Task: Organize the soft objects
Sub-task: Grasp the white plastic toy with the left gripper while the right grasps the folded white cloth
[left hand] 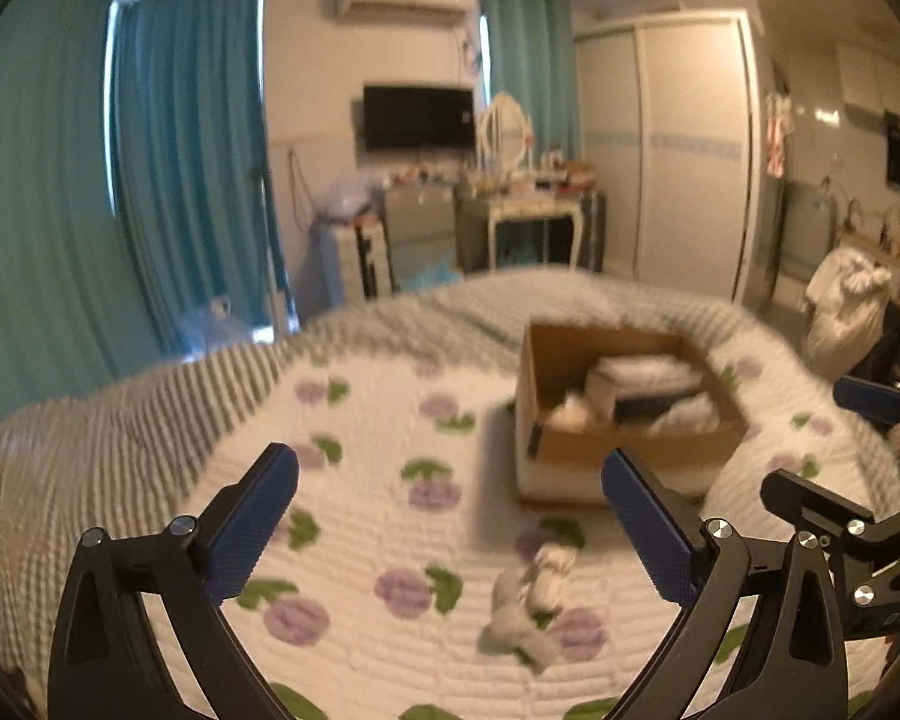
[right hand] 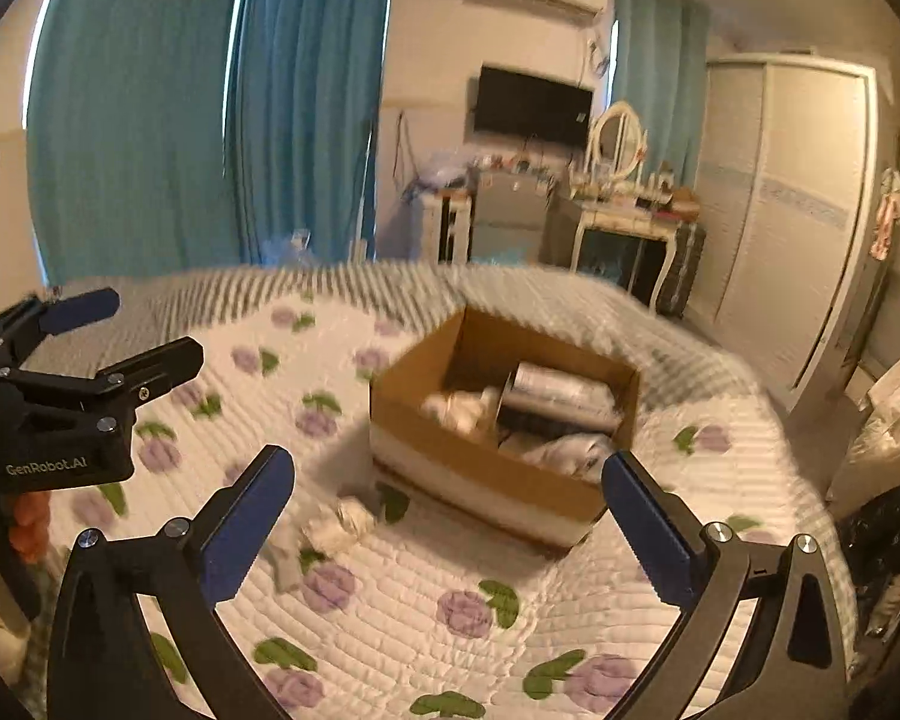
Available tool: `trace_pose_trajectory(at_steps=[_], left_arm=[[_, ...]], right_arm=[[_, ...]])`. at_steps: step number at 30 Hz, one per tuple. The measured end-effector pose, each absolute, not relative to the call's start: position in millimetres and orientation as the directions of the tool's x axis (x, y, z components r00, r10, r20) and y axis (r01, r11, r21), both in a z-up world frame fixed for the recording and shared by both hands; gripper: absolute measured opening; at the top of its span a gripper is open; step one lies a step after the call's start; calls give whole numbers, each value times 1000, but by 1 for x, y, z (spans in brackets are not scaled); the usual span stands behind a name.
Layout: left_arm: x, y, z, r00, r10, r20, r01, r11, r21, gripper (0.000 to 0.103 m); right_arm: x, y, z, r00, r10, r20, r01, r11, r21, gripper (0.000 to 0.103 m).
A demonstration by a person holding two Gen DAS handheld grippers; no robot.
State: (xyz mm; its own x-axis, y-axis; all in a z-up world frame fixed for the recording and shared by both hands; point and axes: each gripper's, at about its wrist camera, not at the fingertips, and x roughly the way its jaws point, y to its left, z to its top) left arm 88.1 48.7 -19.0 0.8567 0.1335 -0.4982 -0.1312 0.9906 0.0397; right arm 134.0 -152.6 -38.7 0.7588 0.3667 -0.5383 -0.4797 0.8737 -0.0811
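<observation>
A small crumpled pale cloth, maybe socks [left hand: 531, 600], lies on the flowered quilt [left hand: 390, 420] just in front of a cardboard box [left hand: 624, 450]. The box [right hand: 498, 474] holds several folded pale and dark soft items. My left gripper [left hand: 450, 516] hangs open above the quilt, the cloth low between its fingers and apart from them. My right gripper [right hand: 450, 516] is open too, with nothing in it; the cloth [right hand: 336, 525] lies near its left finger. Each gripper shows at the edge of the other's view: the right [left hand: 858, 450], the left [right hand: 114, 336].
The bed fills the foreground, with a grey striped blanket [left hand: 150, 408] along its far and left sides. Beyond stand teal curtains [left hand: 180, 150], a dressing table [left hand: 534, 210], a wall television and a white wardrobe [left hand: 678, 150]. A white bundle [left hand: 840, 300] sits at the right.
</observation>
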Motion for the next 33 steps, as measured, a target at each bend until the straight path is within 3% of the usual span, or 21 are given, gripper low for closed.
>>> trace_pose_trajectory(at_steps=[11,13,16,19,23,25,26,33], left_arm=[[120,50,-149,666,115,-737,-107,993,58,101],[119,52,-163,632,97,-768,-109,993,36,92],[119,44,-173,613,70,-787,-72,997,33,89],[120,33,-178,606,33,-795,-17,999,28,68],[123,23,-182,592,-16,-805,38,999,8,53],[121,21,-178,592,-61,-804,73,997,-22,32],[120,19,-176,591,-79,-803,94,995,-29,28],[110,27,-156,616,-83,-783,82,996,-41,27]], right_arm=[[192,-139,-134,617,365,-697,-500,866,11,103],[196,-138,-142,600,370,-709,-495,868,34,103],[199,-137,-148,585,378,-718,-495,867,54,103],[200,-136,-151,585,378,-718,-492,869,57,103],[199,-135,-152,585,373,-720,-484,873,59,103],[196,-136,-152,589,373,-717,-484,873,57,103],[195,-136,-151,593,374,-714,-483,874,56,103],[186,-136,-146,597,372,-711,-478,877,58,103]])
